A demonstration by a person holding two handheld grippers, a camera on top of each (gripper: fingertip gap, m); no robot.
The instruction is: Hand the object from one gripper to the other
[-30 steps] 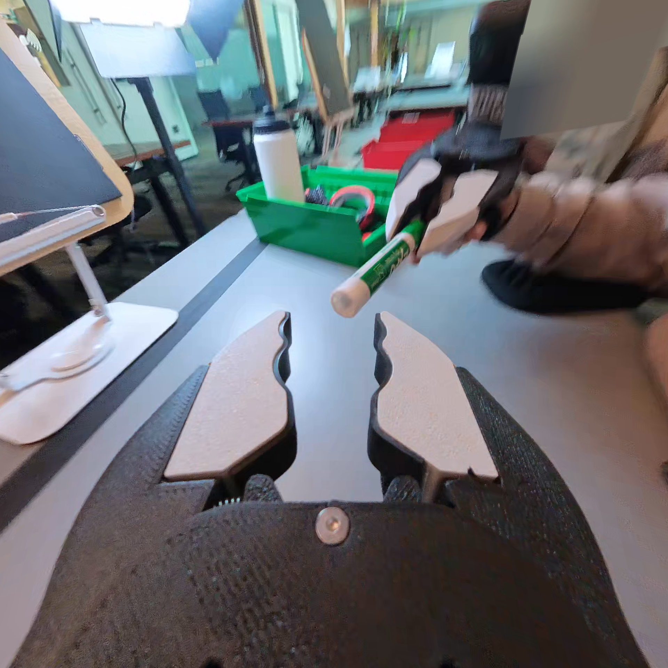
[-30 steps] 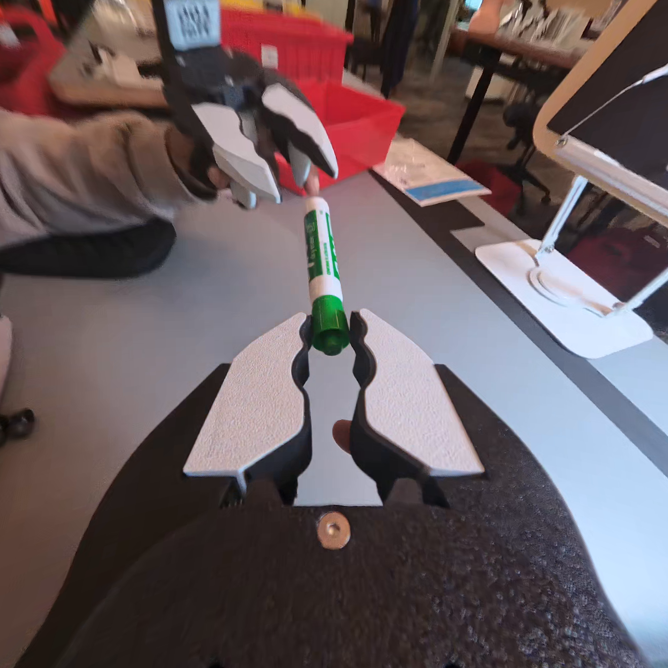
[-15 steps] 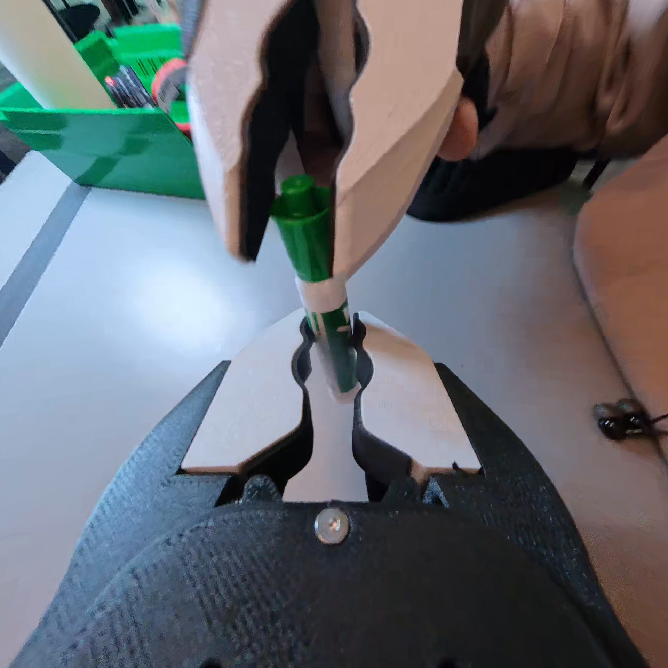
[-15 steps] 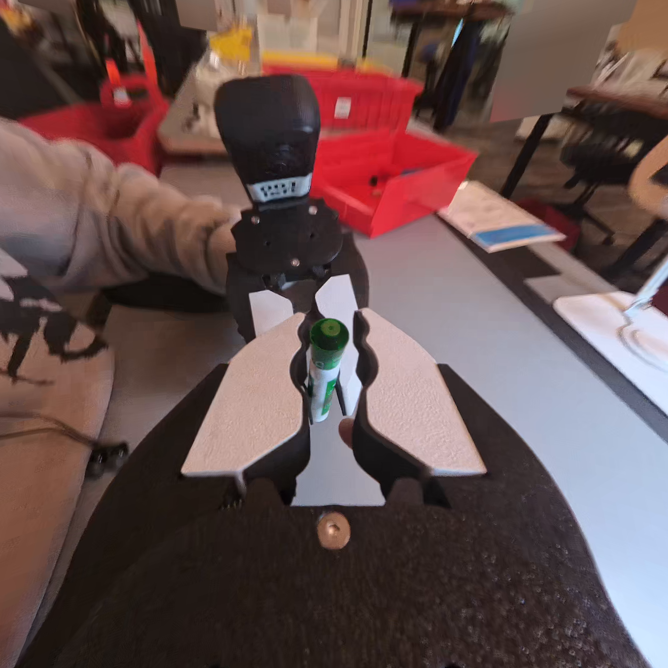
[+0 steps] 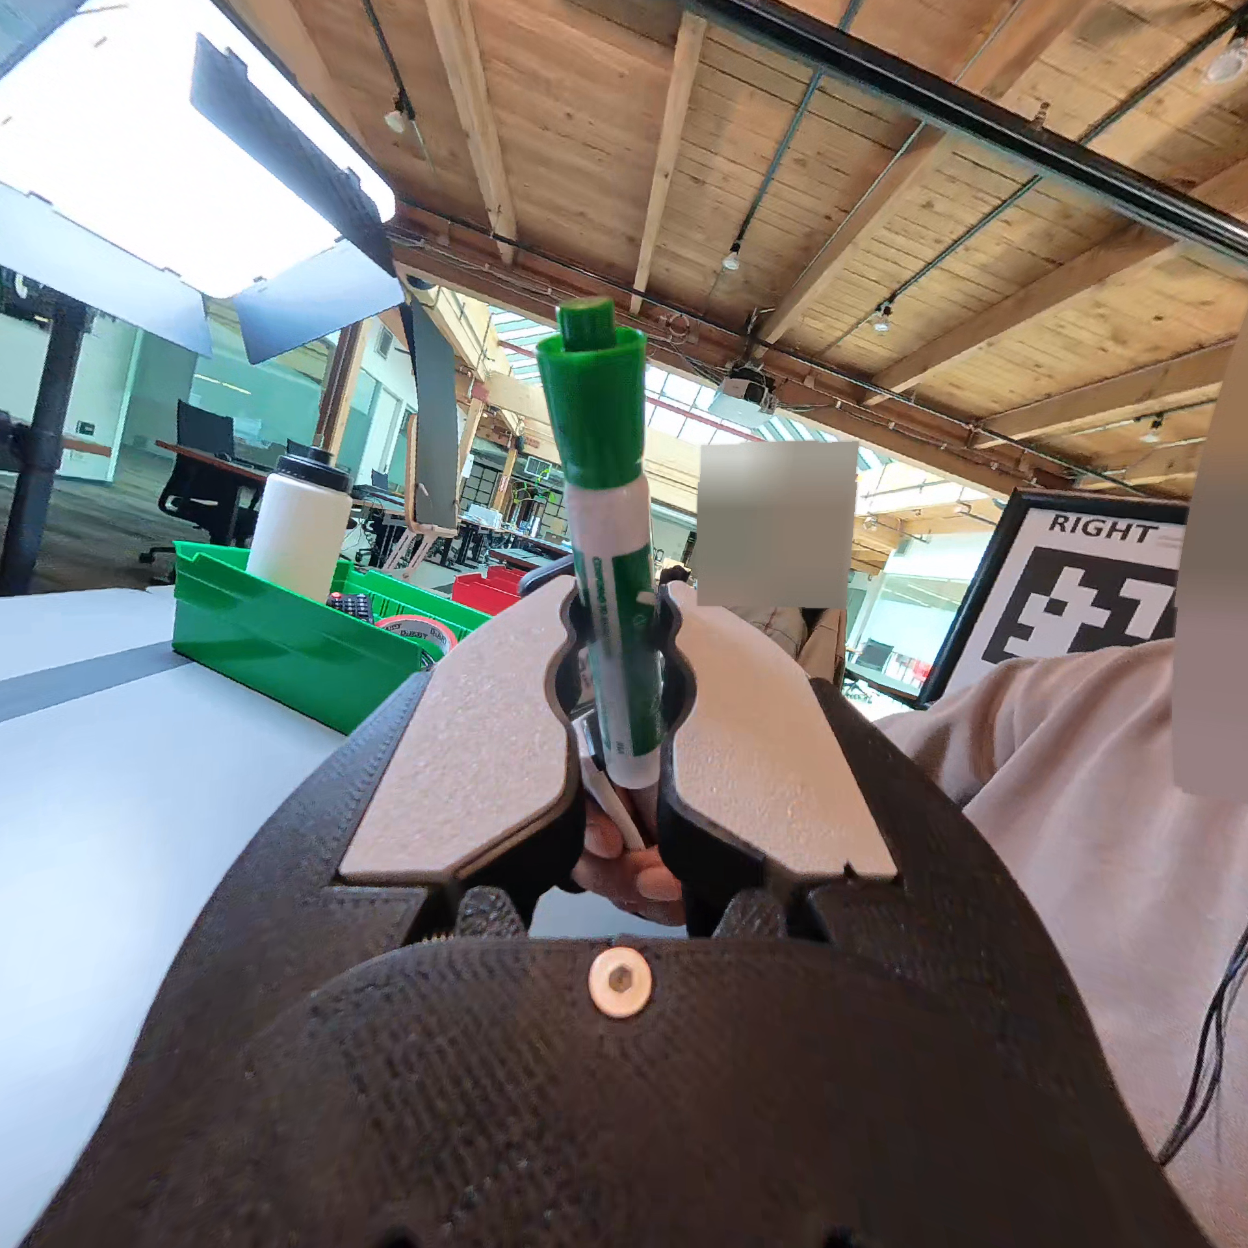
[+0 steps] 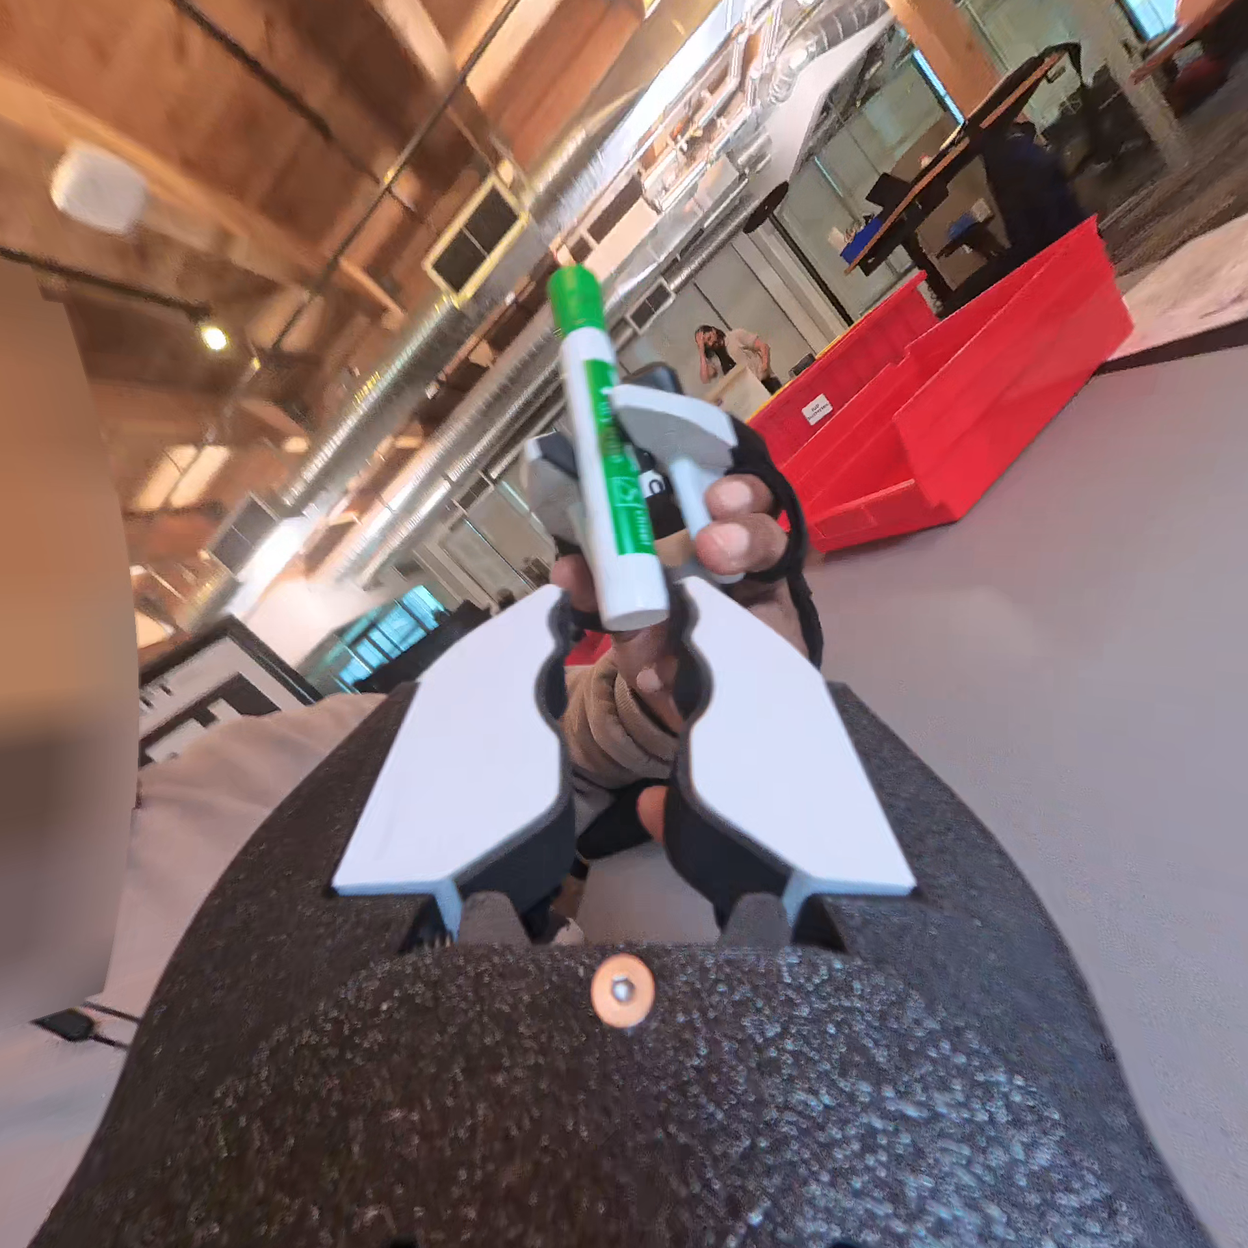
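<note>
A green-and-white marker stands nearly upright, green cap up, clamped in my left gripper, which is shut on its lower barrel and raised above the table. In the right wrist view the left gripper shows just ahead, gripping the marker with a hand around its handle. My right gripper is open and empty. Its fingertips sit just below the marker's white end and do not grip it.
A green bin with a white bottle and tape rolls stands on the grey table at left. Red bins stand at the right. A framed black-and-white tag board and a beige sleeve are close on the right. Tip to tip, the grippers are about 5 cm apart.
The left gripper closed on the marker, the right gripper let go and drew back. The left gripper has tilted upward with the marker in it.
</note>
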